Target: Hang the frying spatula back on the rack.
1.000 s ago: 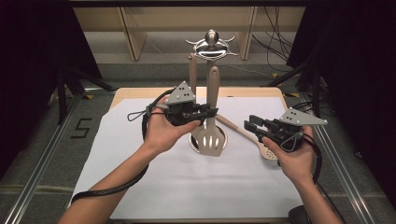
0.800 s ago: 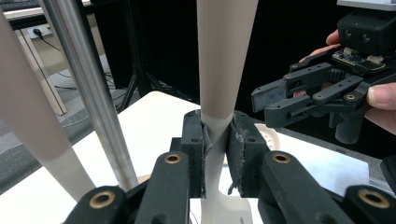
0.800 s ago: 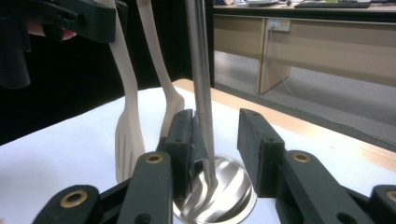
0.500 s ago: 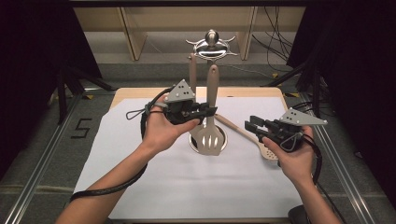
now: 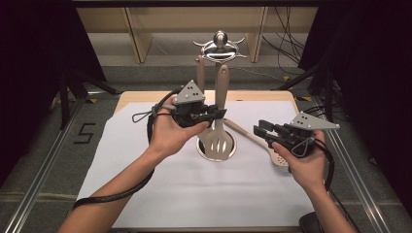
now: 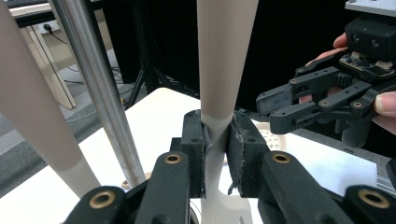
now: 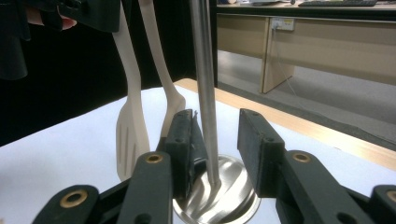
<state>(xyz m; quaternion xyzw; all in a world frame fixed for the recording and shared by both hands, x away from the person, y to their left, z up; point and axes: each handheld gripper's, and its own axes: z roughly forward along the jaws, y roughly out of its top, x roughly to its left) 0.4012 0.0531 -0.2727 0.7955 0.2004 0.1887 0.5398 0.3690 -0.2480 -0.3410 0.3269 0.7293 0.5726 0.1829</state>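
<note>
At the centre of the high view, the left gripper [image 5: 216, 115] has its jaws pinched on the neck of a pale beige slotted spatula [image 5: 219, 141]. It hangs upright from the steel utensil stand [image 5: 220, 44], its slotted blade low over the round base. The right gripper [image 5: 265, 130], at right of centre, holds nothing, jaws spread apart. A wooden slotted spoon [image 5: 272, 151] lies on the white table cover [image 5: 194, 189] beneath it.

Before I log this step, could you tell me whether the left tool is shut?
Shut: the left tool clamps the slotted spatula by its handle.
</note>
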